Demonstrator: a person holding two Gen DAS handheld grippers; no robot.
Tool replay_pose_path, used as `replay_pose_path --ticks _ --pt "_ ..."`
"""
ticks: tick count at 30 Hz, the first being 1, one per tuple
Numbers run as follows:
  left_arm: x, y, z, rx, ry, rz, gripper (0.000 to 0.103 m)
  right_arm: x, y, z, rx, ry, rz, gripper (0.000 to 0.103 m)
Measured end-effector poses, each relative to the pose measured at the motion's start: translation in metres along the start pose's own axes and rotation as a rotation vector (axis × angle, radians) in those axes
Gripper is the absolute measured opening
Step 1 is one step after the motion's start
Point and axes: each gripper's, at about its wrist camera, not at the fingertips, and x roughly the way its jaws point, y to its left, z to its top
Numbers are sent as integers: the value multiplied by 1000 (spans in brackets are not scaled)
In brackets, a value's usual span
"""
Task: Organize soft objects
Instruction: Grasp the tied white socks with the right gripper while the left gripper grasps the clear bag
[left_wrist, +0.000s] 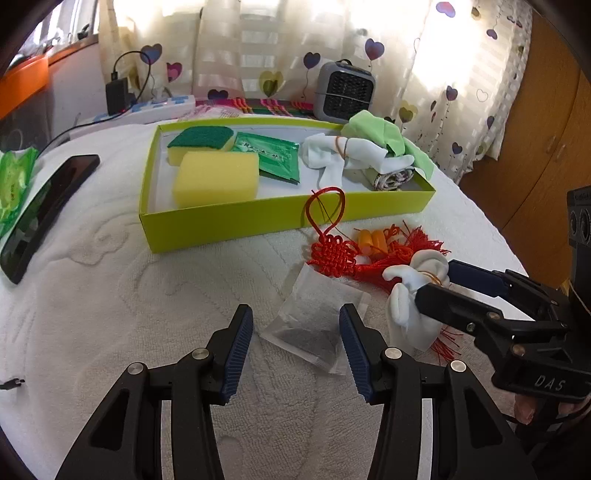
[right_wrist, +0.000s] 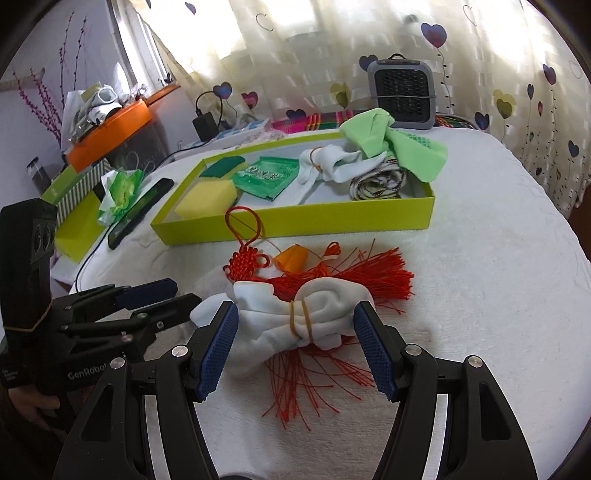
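Observation:
A lime green box (left_wrist: 236, 218) (right_wrist: 332, 218) holds two sponges (left_wrist: 216, 177), a green packet (left_wrist: 275, 157), a white sock roll, a patterned cloth roll and a light green cloth (right_wrist: 391, 144). In front of it lie a red Chinese knot with tassel (left_wrist: 336, 254) (right_wrist: 369, 275), an orange item (left_wrist: 373, 240) and a clear sachet (left_wrist: 314, 325). My left gripper (left_wrist: 295, 345) is open, its fingers either side of the sachet. My right gripper (right_wrist: 295, 350) is open around a banded white sock bundle (right_wrist: 295, 321) (left_wrist: 406, 295) lying on the tassel.
A phone (left_wrist: 40, 214) and a green tissue pack (left_wrist: 14, 177) lie at the left. A grey fan heater (left_wrist: 343, 92), a power strip and a charger stand behind the box. A second green box (right_wrist: 74, 221) sits off the table's left edge. A wooden cabinet is at the right.

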Motion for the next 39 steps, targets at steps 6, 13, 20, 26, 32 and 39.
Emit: replay_pose_path --ticks 6,13,20,26,32,39 --pt "1 0 0 1 1 1 48 6 1 -1 -13 18 -12 66" --pt "3 -1 0 9 5 11 48 7 1 -4 -9 12 -12 66" --pt "4 -3 0 17 9 26 48 6 -1 -5 -3 9 -12 60" --pt "4 -3 0 19 9 30 45 6 -2 -6 1 5 -10 52" --pt "3 -1 0 8 2 26 29 5 -3 -6 6 2 -3 48" --pt "0 2 0 -1 -7 18 13 3 -4 -7 10 -3 6 43"
